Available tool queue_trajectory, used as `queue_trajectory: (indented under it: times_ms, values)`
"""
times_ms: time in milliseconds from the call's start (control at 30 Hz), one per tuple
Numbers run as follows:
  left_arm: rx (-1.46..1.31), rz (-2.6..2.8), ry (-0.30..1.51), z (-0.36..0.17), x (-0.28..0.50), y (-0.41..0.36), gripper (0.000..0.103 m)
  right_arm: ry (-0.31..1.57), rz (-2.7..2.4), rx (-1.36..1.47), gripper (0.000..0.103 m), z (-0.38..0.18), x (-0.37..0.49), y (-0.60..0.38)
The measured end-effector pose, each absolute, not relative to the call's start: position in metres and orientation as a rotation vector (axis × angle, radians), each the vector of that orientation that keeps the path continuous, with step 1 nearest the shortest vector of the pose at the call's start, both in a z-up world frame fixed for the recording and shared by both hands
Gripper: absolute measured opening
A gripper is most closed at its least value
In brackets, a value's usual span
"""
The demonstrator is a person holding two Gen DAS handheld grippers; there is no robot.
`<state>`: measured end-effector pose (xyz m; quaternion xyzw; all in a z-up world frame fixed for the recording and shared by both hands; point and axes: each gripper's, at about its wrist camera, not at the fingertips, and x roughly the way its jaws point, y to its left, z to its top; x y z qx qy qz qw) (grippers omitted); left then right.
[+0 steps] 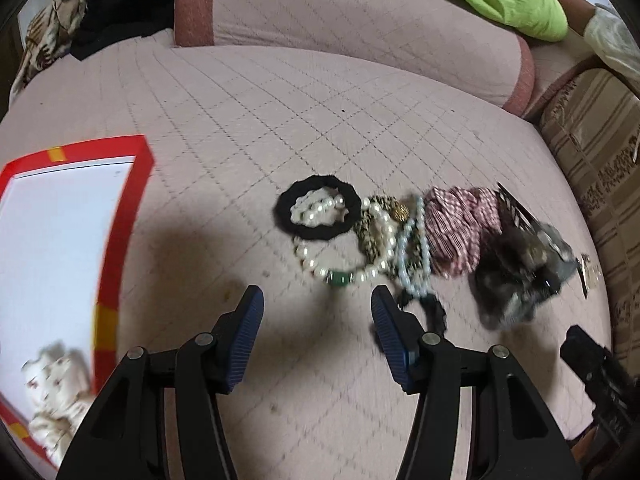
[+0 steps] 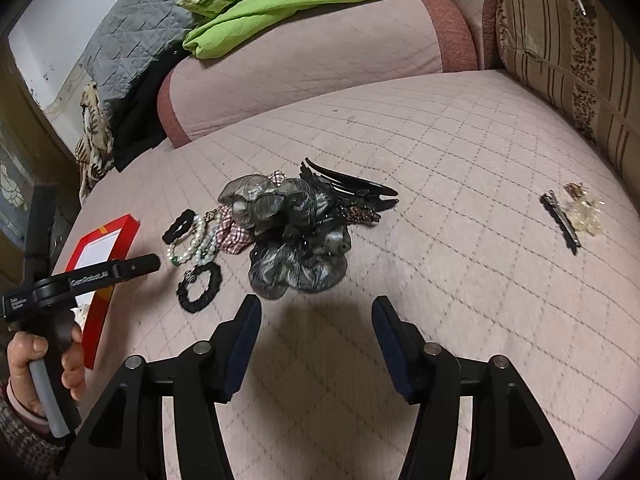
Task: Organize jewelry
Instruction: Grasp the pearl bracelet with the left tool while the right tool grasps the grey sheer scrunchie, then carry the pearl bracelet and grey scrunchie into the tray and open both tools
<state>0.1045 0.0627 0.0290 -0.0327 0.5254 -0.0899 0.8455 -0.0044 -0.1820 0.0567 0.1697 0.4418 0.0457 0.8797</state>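
Note:
A pile of jewelry lies on the pink quilted bed: a pearl bracelet with a green bead [image 1: 340, 274], a black scrunchie [image 1: 316, 208] around more pearls, a pale blue bead string [image 1: 414, 248], a pink checked scrunchie [image 1: 456, 224] and a grey organza scrunchie [image 2: 296, 232]. My left gripper [image 1: 318, 312] is open and empty, just short of the pearl bracelet. My right gripper [image 2: 316, 320] is open and empty, just in front of the grey scrunchie. A red box [image 1: 124, 216] with a white inside lies at the left and holds a cream item [image 1: 56, 392].
A small black scrunchie [image 2: 200, 288] lies near the left gripper. Black hair clips [image 2: 360, 190] lie behind the grey scrunchie. A clip and a clear bead piece [image 2: 572, 220] lie apart at the right. Pink bolster [image 2: 304, 64], green cloth and a striped cushion [image 2: 560, 60] border the bed.

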Motion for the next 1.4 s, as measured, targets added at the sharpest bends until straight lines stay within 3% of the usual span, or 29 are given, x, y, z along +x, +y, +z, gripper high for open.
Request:
queue_trajectory:
  times_ms: [400, 433, 500, 533, 567, 600, 633, 733, 933, 1400]
  values:
    - [-0.127, -0.205, 1.097, 0.01, 0.128, 0.063, 0.05, 0.929, 0.089, 0.346, 0.063, 0.038, 0.032, -0.17]
    - [-0.121, -0.197, 1.091, 0.009, 0.128, 0.063, 0.047, 0.931, 0.087, 0.346, 0.063, 0.036, 0.035, -0.169]
    - [-0.082, -0.161, 1.083, 0.009, 0.129, 0.061, 0.019, 0.934, 0.079, 0.342, 0.063, 0.032, 0.04, -0.166]
    - [-0.069, -0.153, 1.083, 0.008, 0.129, 0.062, 0.01, 0.936, 0.074, 0.342, 0.063, 0.03, 0.043, -0.165]
    - [-0.074, -0.158, 1.09, 0.009, 0.129, 0.063, 0.009, 0.941, 0.071, 0.343, 0.062, 0.028, 0.045, -0.164]
    - [-0.09, -0.166, 1.093, 0.01, 0.128, 0.066, 0.009, 0.952, 0.076, 0.346, 0.048, 0.026, 0.047, -0.163]
    - [-0.107, -0.17, 1.102, 0.012, 0.127, 0.069, 0.009, 0.961, 0.081, 0.351, 0.025, 0.025, 0.048, -0.163]
    - [-0.138, -0.188, 1.107, 0.019, 0.119, 0.076, 0.009, 0.972, 0.089, 0.356, 0.015, 0.027, 0.044, -0.163]
    - [-0.147, -0.229, 1.068, 0.046, 0.084, 0.087, 0.009, 0.94, 0.104, 0.378, 0.01, 0.049, 0.019, -0.168]
    - [-0.147, -0.252, 0.935, 0.117, 0.006, 0.124, 0.009, 0.832, 0.211, 0.346, 0.01, 0.121, -0.04, -0.134]
